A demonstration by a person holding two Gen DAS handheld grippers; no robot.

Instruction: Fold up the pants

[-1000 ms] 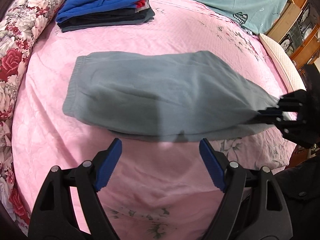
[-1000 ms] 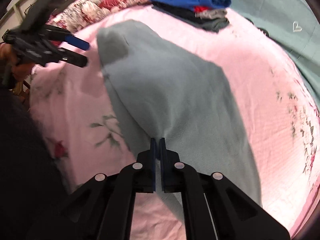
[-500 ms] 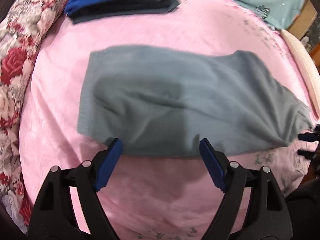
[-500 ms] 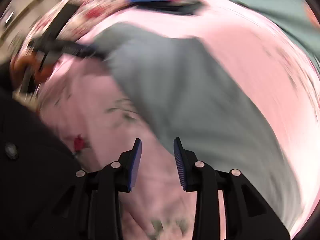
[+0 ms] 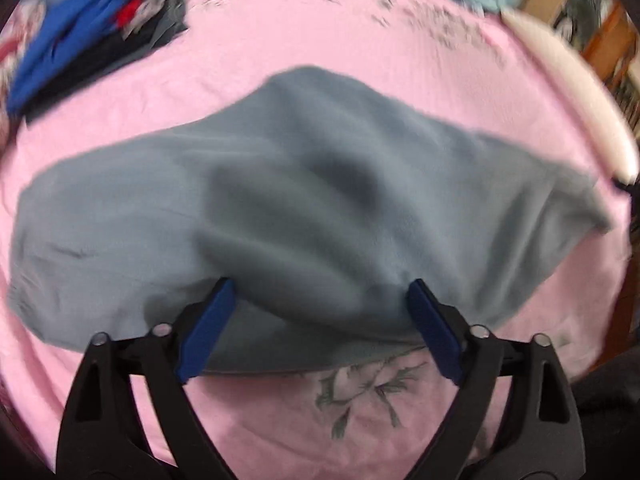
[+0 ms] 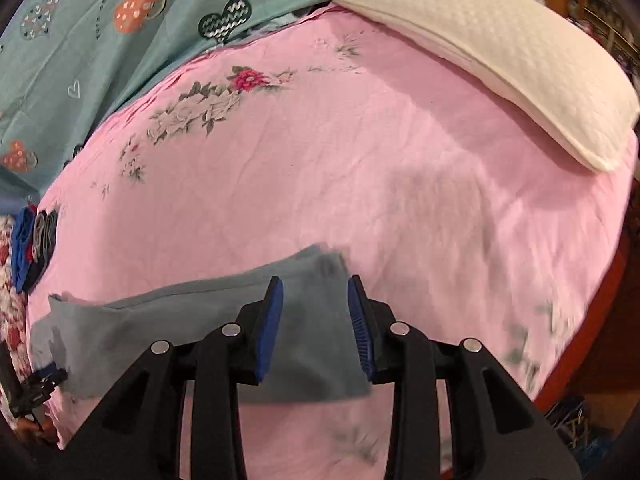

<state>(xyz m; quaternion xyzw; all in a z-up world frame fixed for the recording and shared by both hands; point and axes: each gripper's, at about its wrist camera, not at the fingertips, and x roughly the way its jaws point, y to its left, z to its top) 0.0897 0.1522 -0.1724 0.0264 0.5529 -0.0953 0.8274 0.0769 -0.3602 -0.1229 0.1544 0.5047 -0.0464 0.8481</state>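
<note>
Grey pants [image 5: 320, 200] lie folded lengthwise across the pink bedsheet [image 5: 360, 60]. My left gripper [image 5: 320, 286] hangs over their near edge, its jaws wide and still opening. The cloth lies under the blue pads [image 5: 208, 328], which do not pinch it. In the right wrist view the pants [image 6: 160, 320] run leftwards from the narrow leg end. My right gripper [image 6: 315, 292] stands open over that end, and its pads do not press the cloth. The left gripper [image 6: 40, 380] shows at the pants' far end.
A stack of folded clothes [image 5: 80, 52], blue on top, sits at the bed's far left, and it shows again as the stack [image 6: 34, 248]. A white pillow [image 6: 500, 48] lies at the right edge. A teal patterned blanket [image 6: 100, 40] covers the back. Bare pink sheet [image 6: 360, 160] lies beyond the pants.
My right gripper has let go of the pants' leg end, opened and swung round to face across the bed. My left gripper has moved in over the pants' near edge and opened wider.
</note>
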